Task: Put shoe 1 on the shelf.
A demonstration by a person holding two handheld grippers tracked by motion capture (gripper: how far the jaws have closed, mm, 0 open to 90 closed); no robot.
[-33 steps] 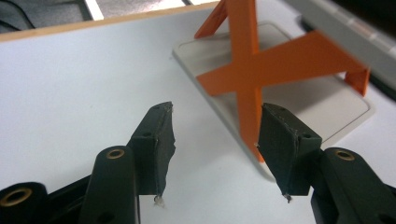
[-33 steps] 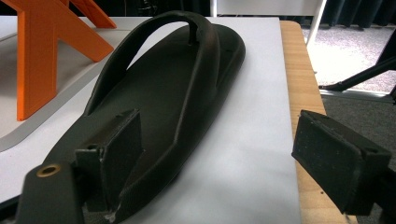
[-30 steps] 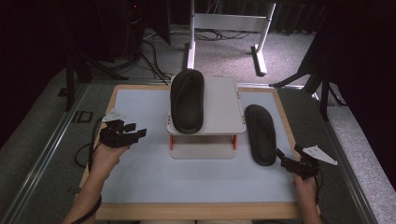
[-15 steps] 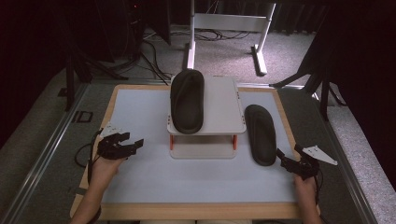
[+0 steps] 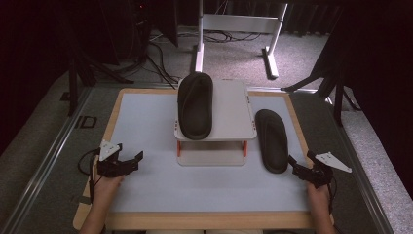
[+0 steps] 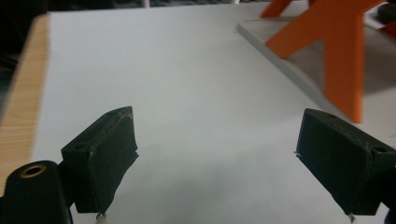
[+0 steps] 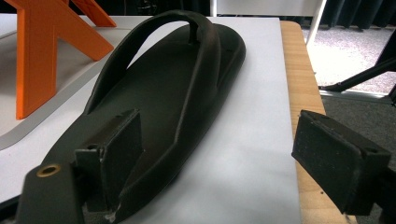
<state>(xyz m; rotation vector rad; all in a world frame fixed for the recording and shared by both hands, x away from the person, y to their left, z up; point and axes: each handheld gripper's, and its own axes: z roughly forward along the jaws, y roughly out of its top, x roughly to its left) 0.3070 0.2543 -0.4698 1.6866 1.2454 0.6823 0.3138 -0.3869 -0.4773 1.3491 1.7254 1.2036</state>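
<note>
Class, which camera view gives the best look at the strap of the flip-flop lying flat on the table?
The right gripper view: the flip-flop lies close, just ahead of the open right claw, and its strap arches clearly above the sole. The high view shows that flip-flop whole but dark, the strap hard to make out. The left gripper view faces bare tabletop.

A small raised stand (image 5: 229, 122) sits at the middle of my table (image 5: 146, 195), toward the far edge. One sandal (image 5: 195, 105) lies on the stand's left half. The second sandal (image 5: 272, 140) lies on the table just right of the stand, near the right edge. My left tongs (image 5: 127, 165) are near the left edge; my right tongs (image 5: 298, 163) sit just before the second sandal's near end.
</note>
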